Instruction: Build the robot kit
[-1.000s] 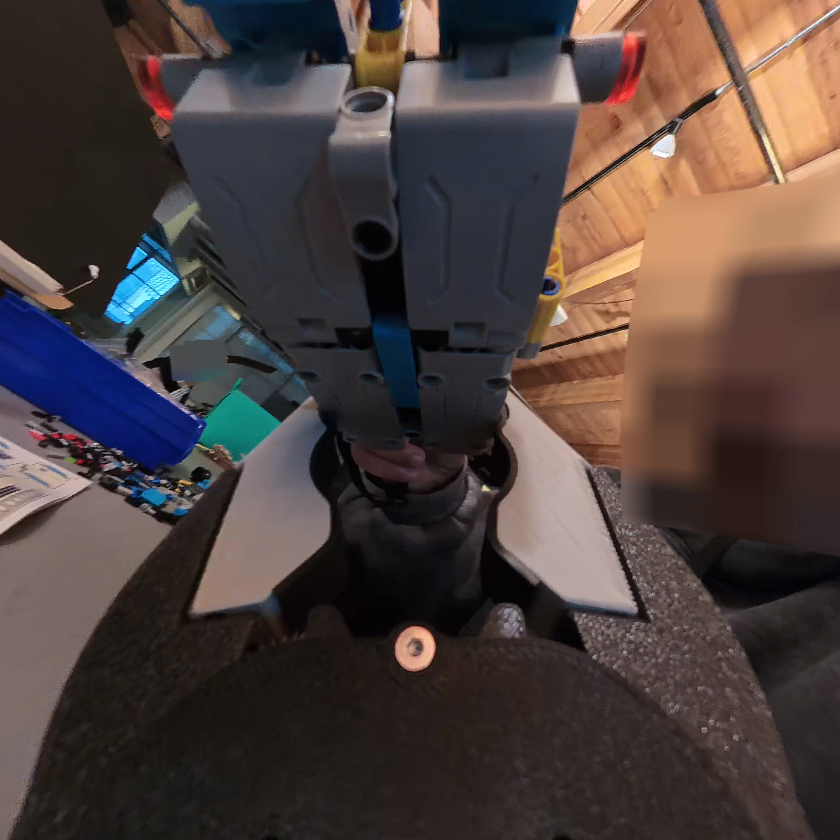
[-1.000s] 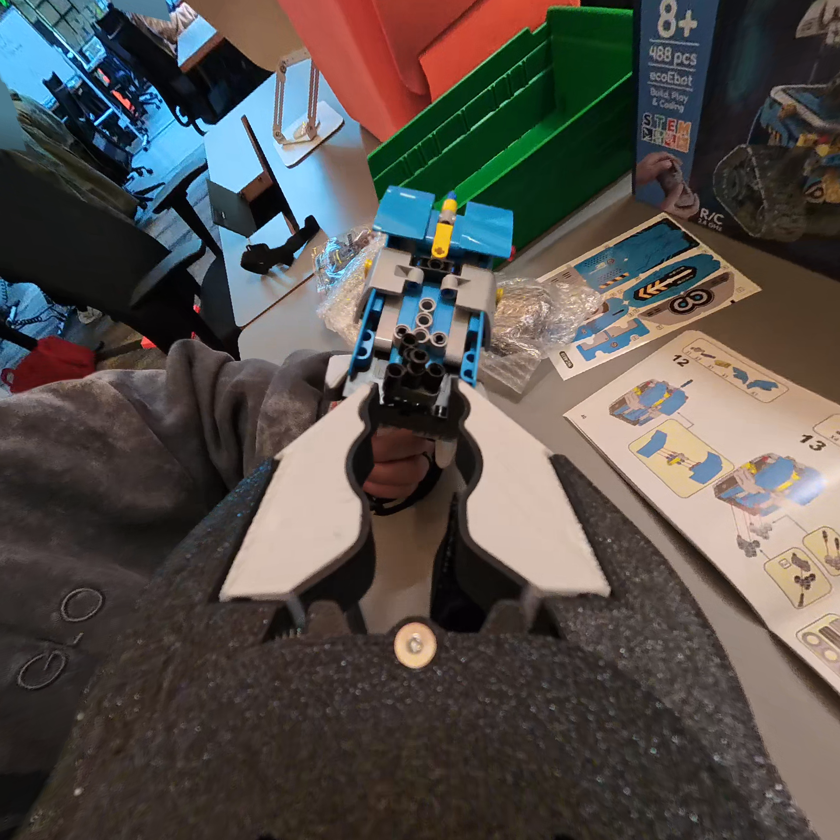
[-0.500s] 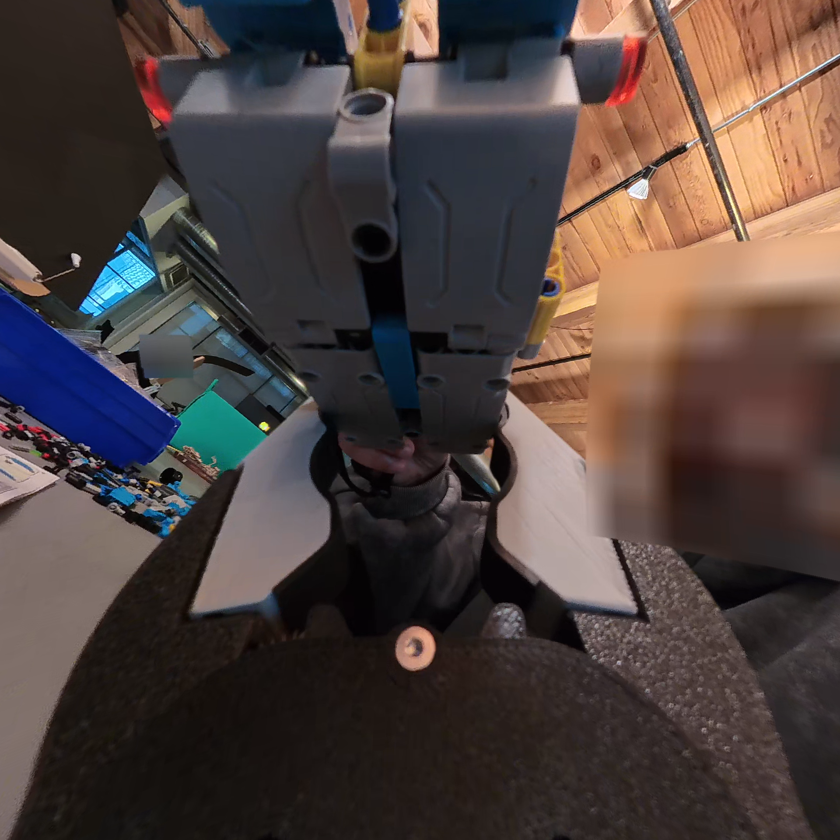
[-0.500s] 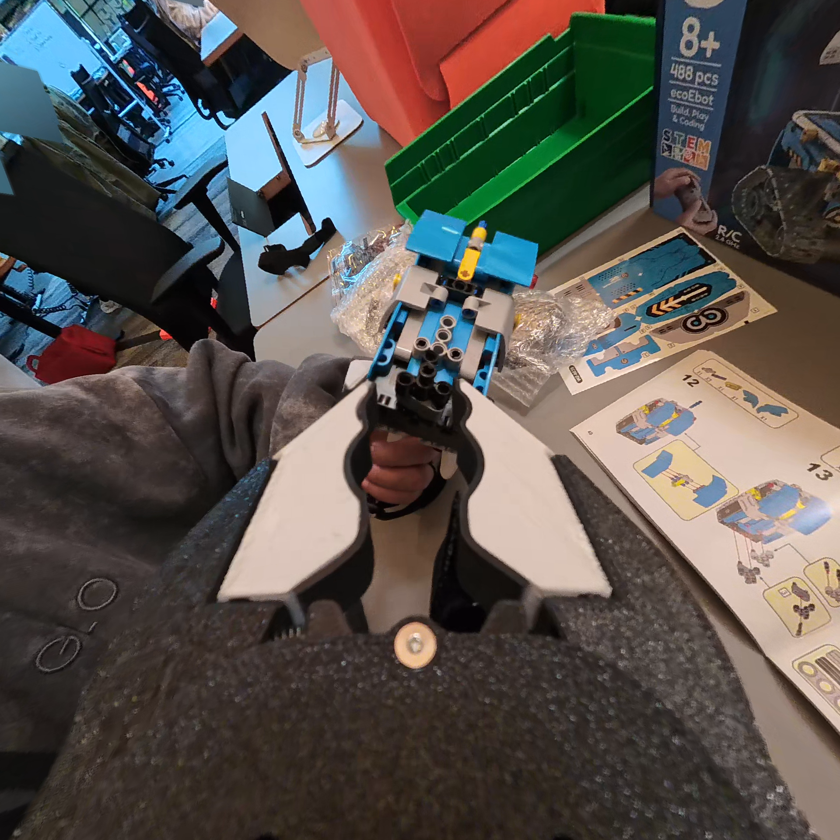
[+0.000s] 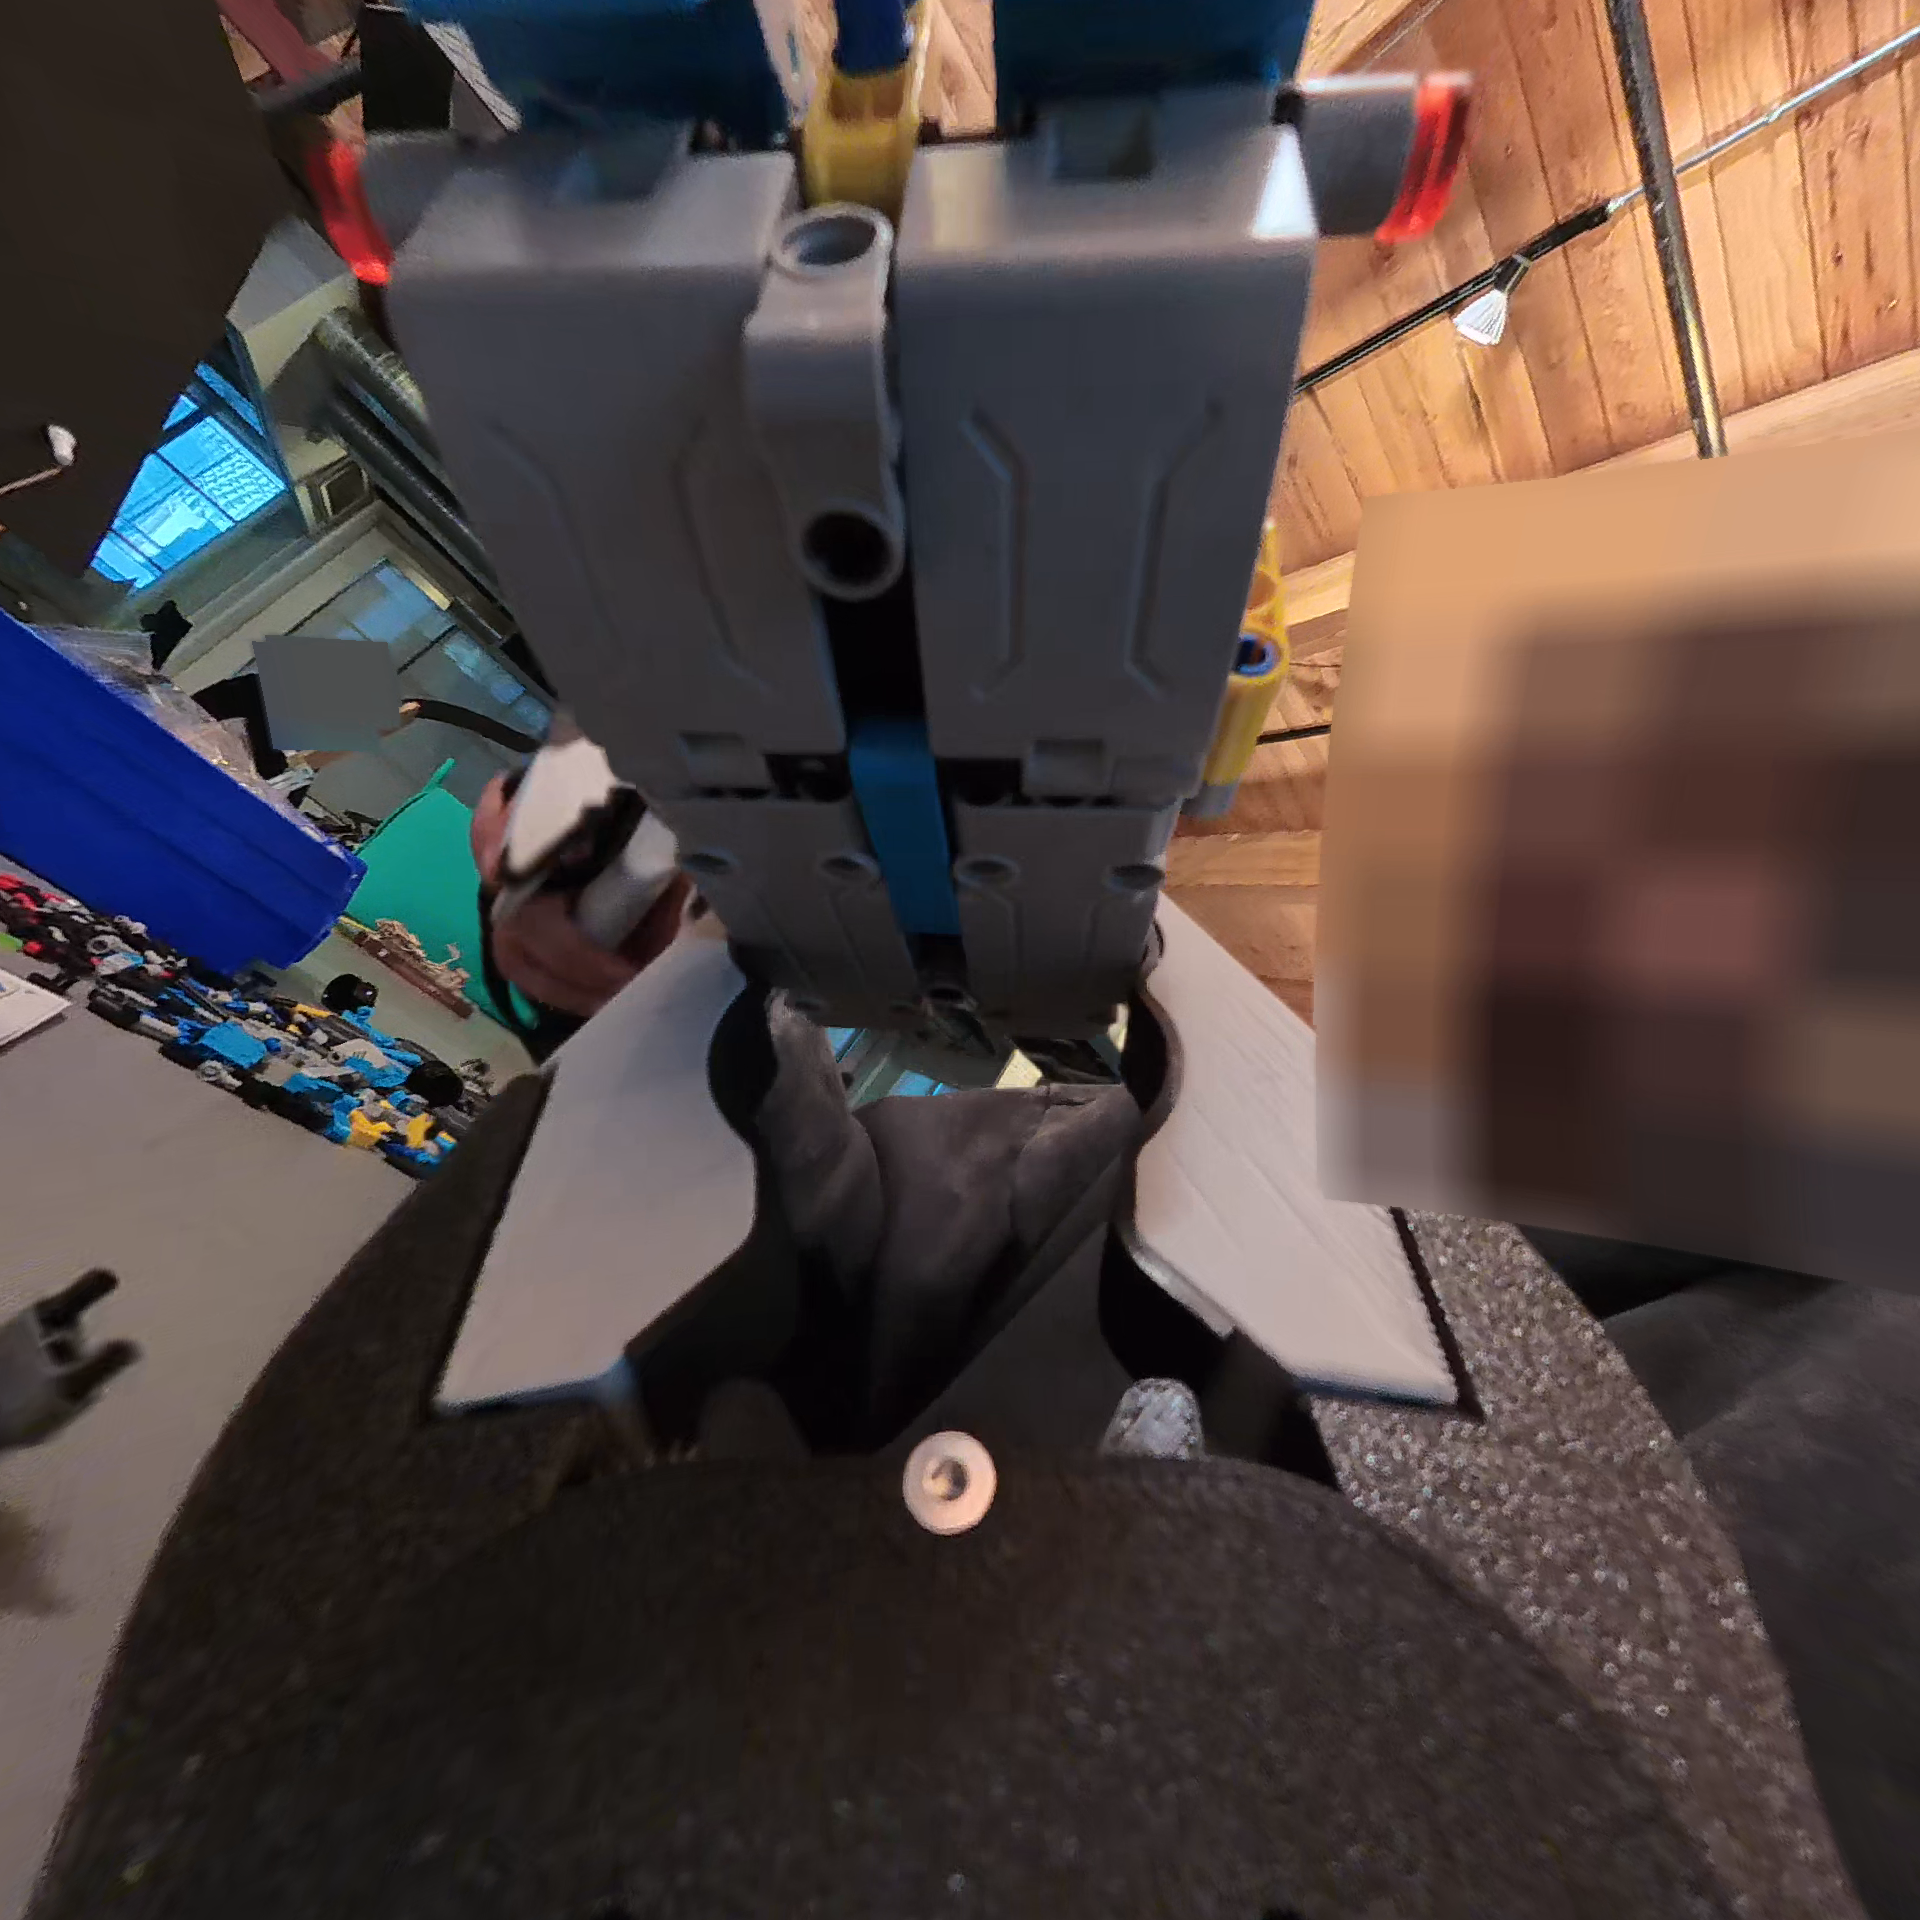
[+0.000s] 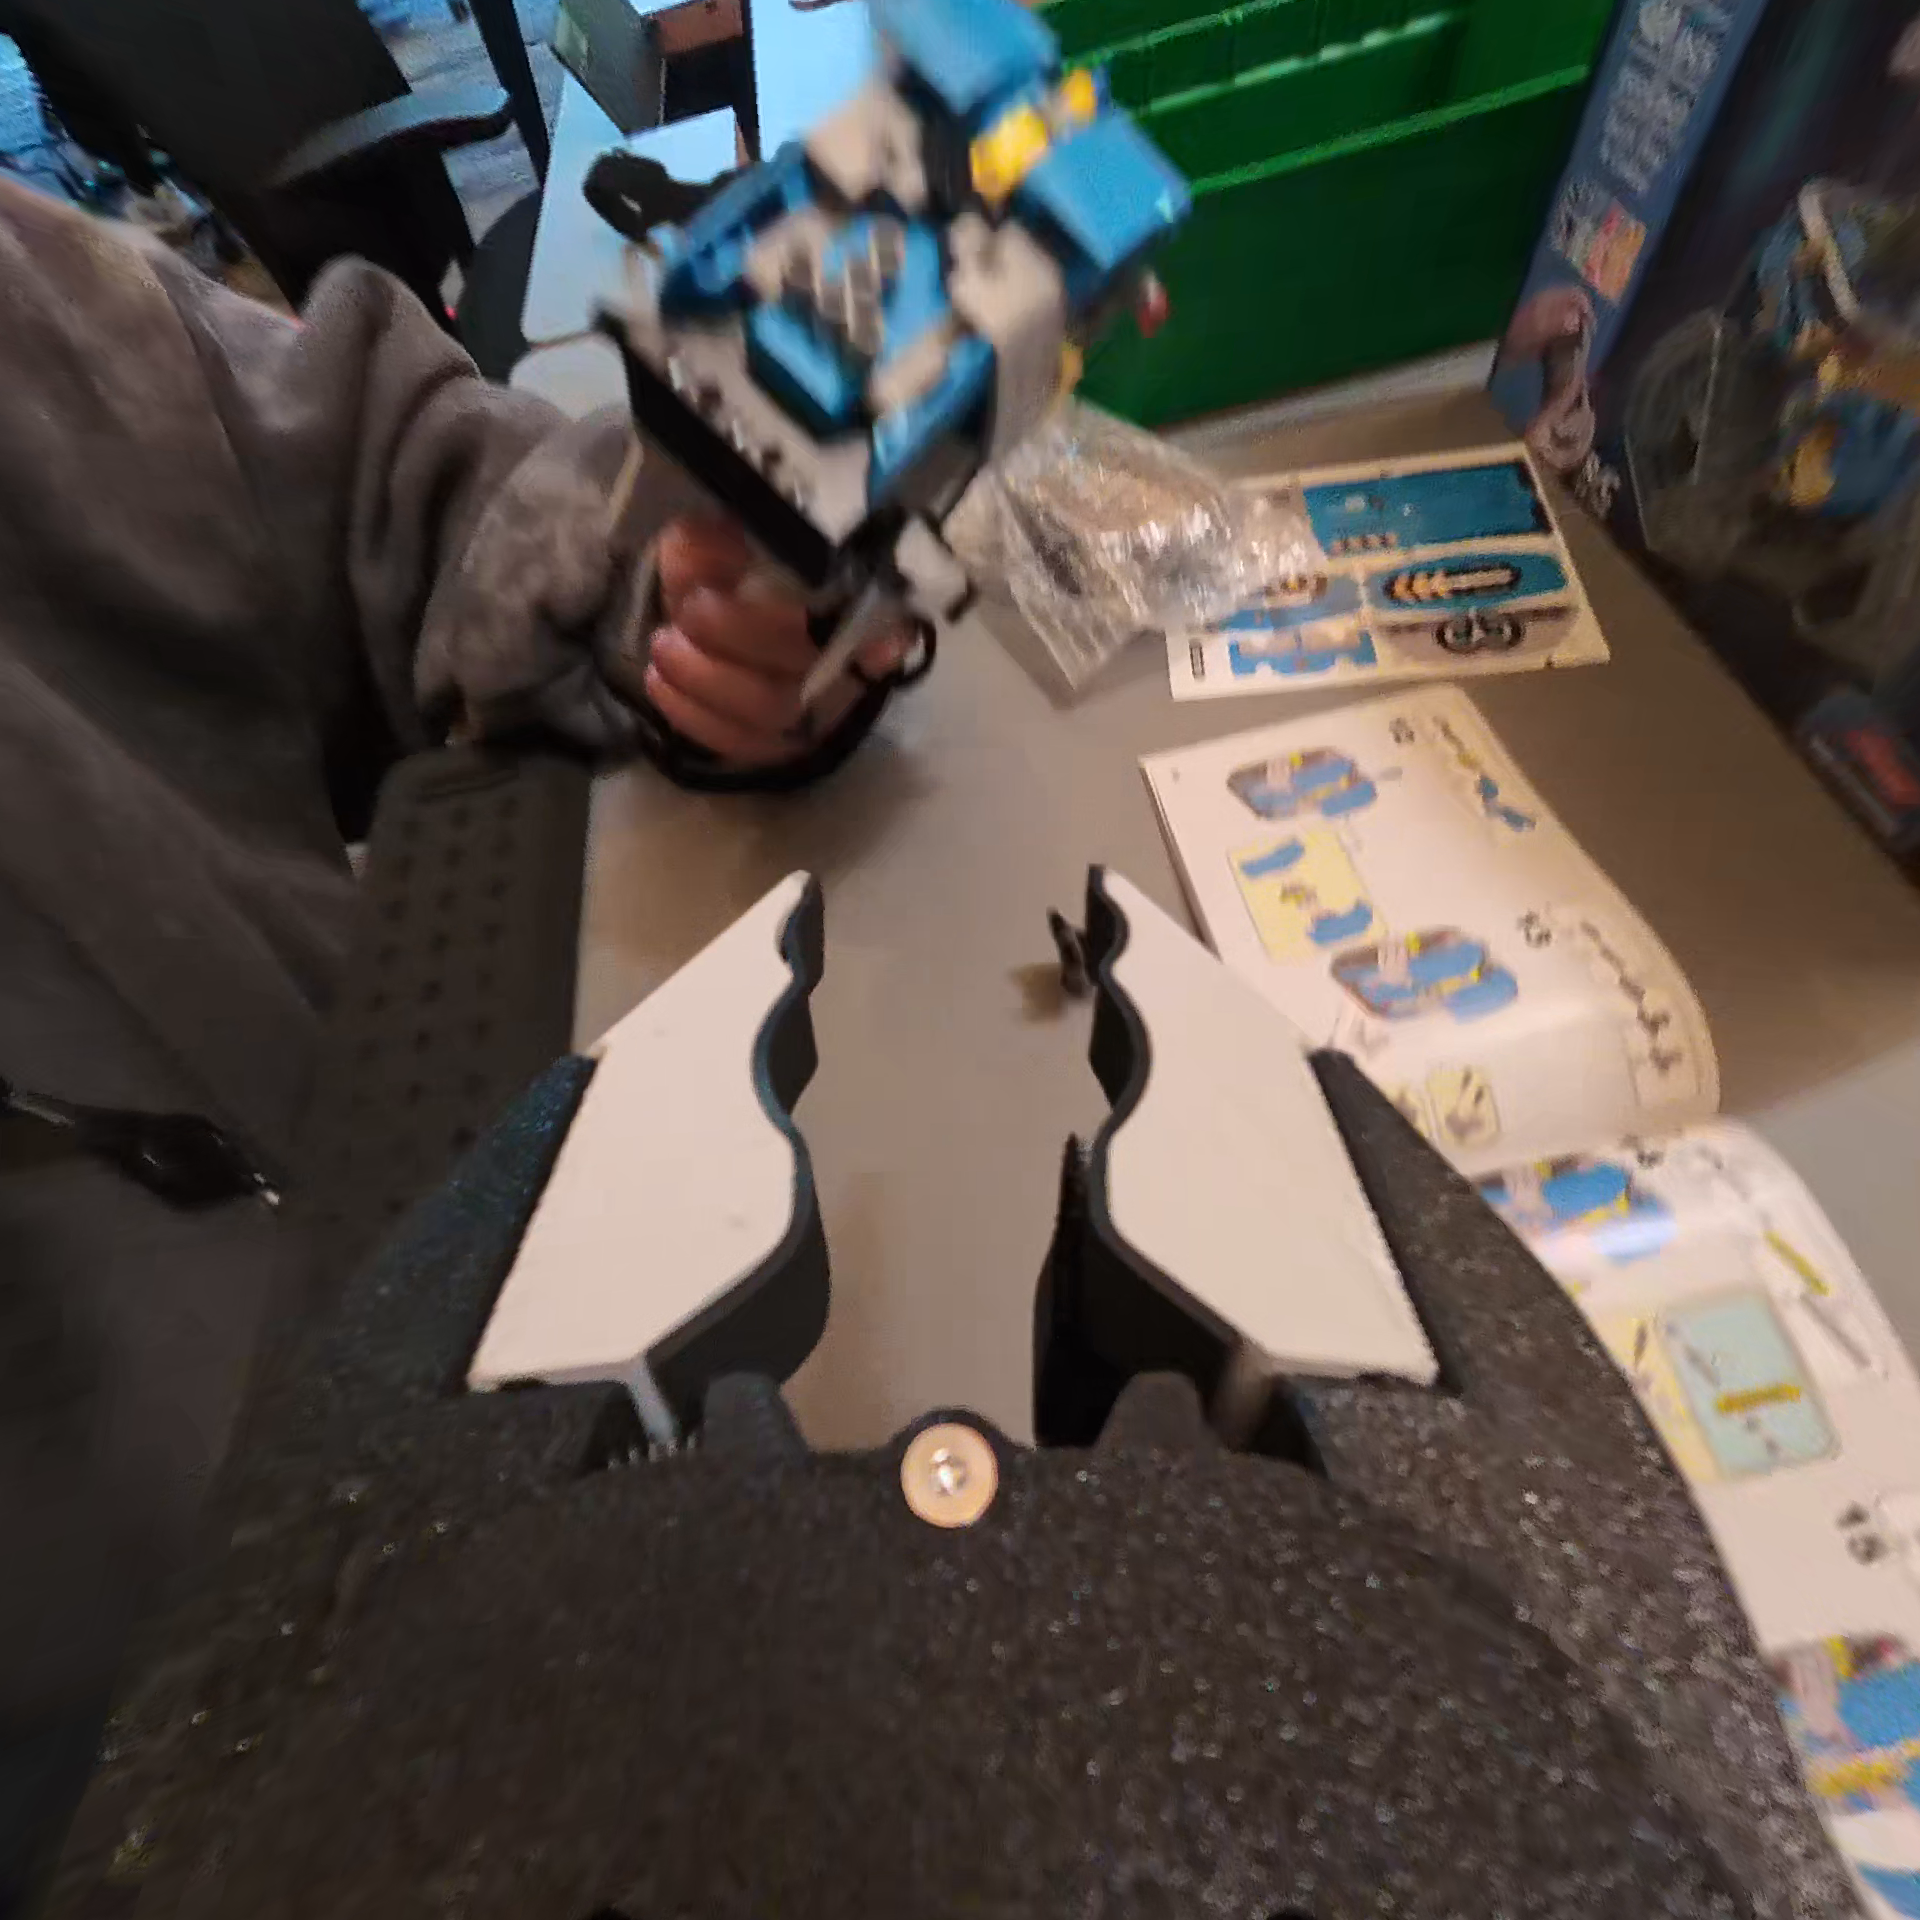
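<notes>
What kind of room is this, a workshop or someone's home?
Probably a shared workshop or office: a grey table with building-kit instructions, storage bins, loose bricks, and a timber ceiling overhead.

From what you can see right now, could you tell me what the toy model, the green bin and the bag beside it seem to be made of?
Toy model: moulded plastic bricks, smooth satin grey and blue, with pin holes.
Green bin: apparently rigid plastic, with ribbed walls of even colour.
Bag: thin clear plastic film, crinkled and glinting.

Open-plan office or maker space: wood-plank ceiling [image 5: 1538, 343] above jaws, office chairs [image 6: 343, 114] beyond, parts bins [image 6: 1340, 187] on counter [image 6: 935, 831].
</notes>
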`<state>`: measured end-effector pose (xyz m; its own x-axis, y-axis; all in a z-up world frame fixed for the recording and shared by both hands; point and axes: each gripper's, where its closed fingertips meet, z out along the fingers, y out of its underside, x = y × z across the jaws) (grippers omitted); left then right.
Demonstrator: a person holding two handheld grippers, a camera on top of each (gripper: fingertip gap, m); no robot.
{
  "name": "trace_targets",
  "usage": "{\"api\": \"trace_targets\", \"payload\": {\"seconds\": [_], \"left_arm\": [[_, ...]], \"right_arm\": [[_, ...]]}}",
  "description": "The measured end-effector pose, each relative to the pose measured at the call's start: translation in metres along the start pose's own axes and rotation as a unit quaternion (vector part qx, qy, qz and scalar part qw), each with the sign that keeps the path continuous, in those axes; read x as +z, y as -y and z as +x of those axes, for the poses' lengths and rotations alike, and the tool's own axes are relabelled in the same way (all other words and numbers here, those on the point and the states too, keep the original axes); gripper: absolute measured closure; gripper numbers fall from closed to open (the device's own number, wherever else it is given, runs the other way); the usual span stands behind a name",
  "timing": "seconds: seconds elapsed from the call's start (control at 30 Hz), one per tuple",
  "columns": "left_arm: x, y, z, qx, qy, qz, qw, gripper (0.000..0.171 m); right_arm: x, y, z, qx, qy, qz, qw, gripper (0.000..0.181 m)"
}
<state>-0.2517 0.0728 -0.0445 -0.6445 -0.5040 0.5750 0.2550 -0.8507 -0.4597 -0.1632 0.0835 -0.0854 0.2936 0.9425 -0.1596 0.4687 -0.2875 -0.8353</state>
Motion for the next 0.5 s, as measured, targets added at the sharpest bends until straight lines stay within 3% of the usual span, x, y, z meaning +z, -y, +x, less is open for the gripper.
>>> {"api": "trace_targets", "payload": {"seconds": [0.03, 0.13, 0.2, 0.3, 0.43, 0.5], "left_arm": [[0.0, 0.0, -0.001, 0.004, 0.005, -0.002, 1.0, 0.106], [-0.002, 0.001, -0.008, 0.007, 0.025, -0.009, 1.0, 0.103], [-0.004, 0.001, -0.016, 0.01, 0.049, -0.019, 0.999, 0.106], [-0.007, 0.001, -0.024, -0.01, 0.066, -0.014, 0.998, 0.106], [-0.001, -0.013, -0.028, -0.04, 0.058, -0.035, 0.997, 0.106], [0.002, -0.02, -0.033, 0.009, 0.085, -0.045, 0.995, 0.106]], "right_arm": [[-0.001, -0.016, 0.004, -0.001, -0.01, 0.002, 1.0, 0.137], [0.012, -0.049, 0.013, 0.019, -0.029, 0.023, 0.999, 0.141], [0.03, -0.053, 0.006, 0.019, -0.009, 0.044, 0.999, 0.14], [0.043, -0.025, -0.007, 0.019, 0.022, 0.112, 0.993, 0.131], [0.057, 0.01, -0.02, -0.014, 0.019, 0.173, 0.985, 0.1], [0.068, 0.018, -0.019, 0.017, -0.003, 0.183, 0.983, 0.089]]}}
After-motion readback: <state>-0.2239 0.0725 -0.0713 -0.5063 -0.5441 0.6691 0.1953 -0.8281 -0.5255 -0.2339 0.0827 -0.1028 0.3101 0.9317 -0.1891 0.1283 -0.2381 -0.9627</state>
